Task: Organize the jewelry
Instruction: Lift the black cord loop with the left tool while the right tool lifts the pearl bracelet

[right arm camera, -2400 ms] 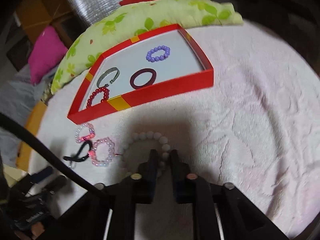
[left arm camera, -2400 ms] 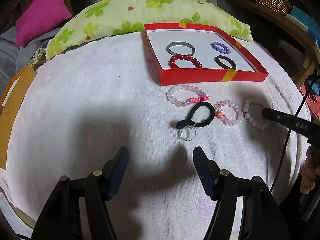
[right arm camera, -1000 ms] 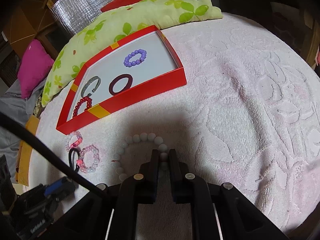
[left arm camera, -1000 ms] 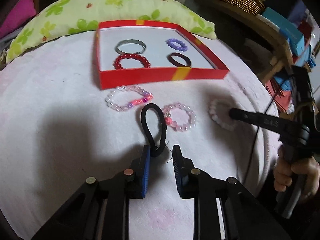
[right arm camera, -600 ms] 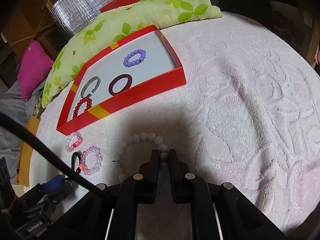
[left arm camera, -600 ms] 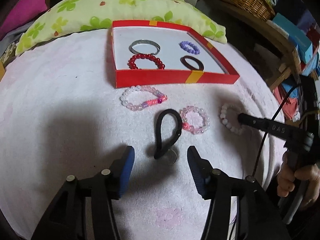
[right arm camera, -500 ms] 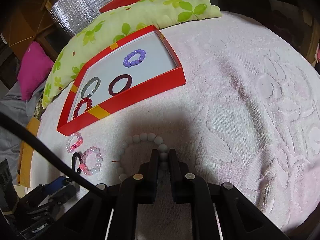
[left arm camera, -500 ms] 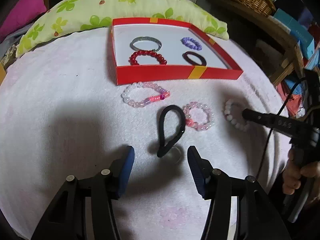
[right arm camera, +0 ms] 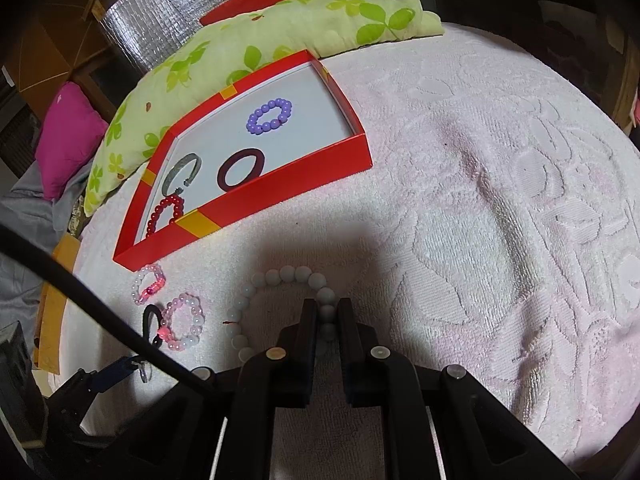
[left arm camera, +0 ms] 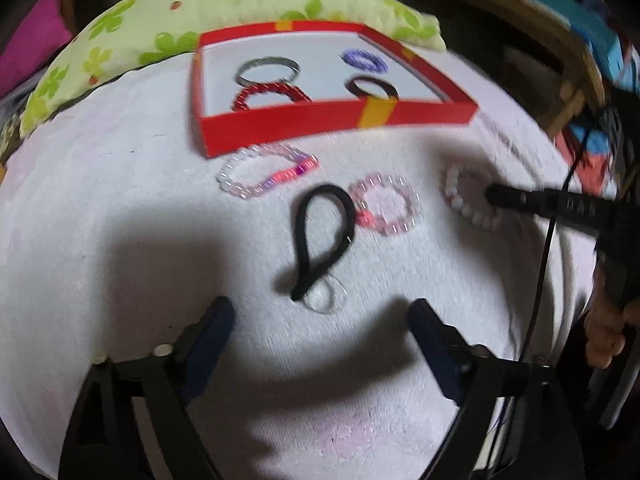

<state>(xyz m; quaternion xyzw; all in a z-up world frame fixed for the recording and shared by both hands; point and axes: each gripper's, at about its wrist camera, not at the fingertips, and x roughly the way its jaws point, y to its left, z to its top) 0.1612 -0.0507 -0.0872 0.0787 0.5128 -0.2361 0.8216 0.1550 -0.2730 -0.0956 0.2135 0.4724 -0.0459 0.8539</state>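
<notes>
A black hair band (left arm camera: pixel 320 232) with a small clear ring (left arm camera: pixel 326 298) at its near end lies on the white towel. My left gripper (left arm camera: pixel 320 322) stands just behind it, jaws opening wide, pads touching nothing. My right gripper (right arm camera: pixel 327 314) is shut on a white bead bracelet (right arm camera: pixel 280 276), also seen at the right in the left wrist view (left arm camera: pixel 460 196). Two pink bead bracelets (left arm camera: pixel 264 172) (left arm camera: pixel 386 204) lie near the red box (left arm camera: pixel 320 124), which holds a silver bangle (left arm camera: pixel 268 70), a red bead bracelet (left arm camera: pixel 272 94), a purple one (right arm camera: pixel 270 116) and a dark band (right arm camera: pixel 242 170).
A green leaf-print cushion (left arm camera: pixel 240 12) lies behind the box, with a magenta pillow (right arm camera: pixel 68 136) at the left. A black cable (right arm camera: pixel 80 292) crosses the right wrist view. A person's hand (left arm camera: pixel 604 332) holds the right gripper at the towel's right edge.
My left gripper let go of the black band's near end and spread wide, leaving the band on the towel. The right gripper stayed still on the white bracelet.
</notes>
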